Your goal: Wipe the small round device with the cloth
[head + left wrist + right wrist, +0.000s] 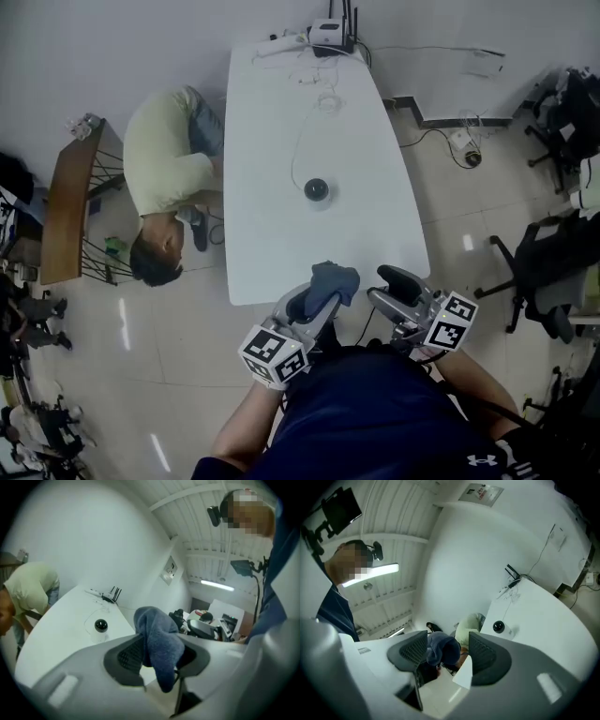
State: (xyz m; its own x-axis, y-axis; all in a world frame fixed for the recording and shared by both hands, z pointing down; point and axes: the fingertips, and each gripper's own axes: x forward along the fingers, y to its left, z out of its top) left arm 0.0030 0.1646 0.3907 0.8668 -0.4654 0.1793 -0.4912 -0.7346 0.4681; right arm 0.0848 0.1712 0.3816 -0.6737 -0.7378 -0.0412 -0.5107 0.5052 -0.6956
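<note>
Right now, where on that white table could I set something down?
Bare: the near half, between the small round device and the table edge by the cloth, and the strip right of the device. Crowded: the far end, with a router and cables.

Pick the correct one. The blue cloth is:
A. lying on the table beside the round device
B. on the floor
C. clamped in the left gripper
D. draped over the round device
C: the left gripper view shows the cloth pinched between the shut jaws of the left gripper, while the small round device sits uncovered on the white table, apart from the cloth.
</note>
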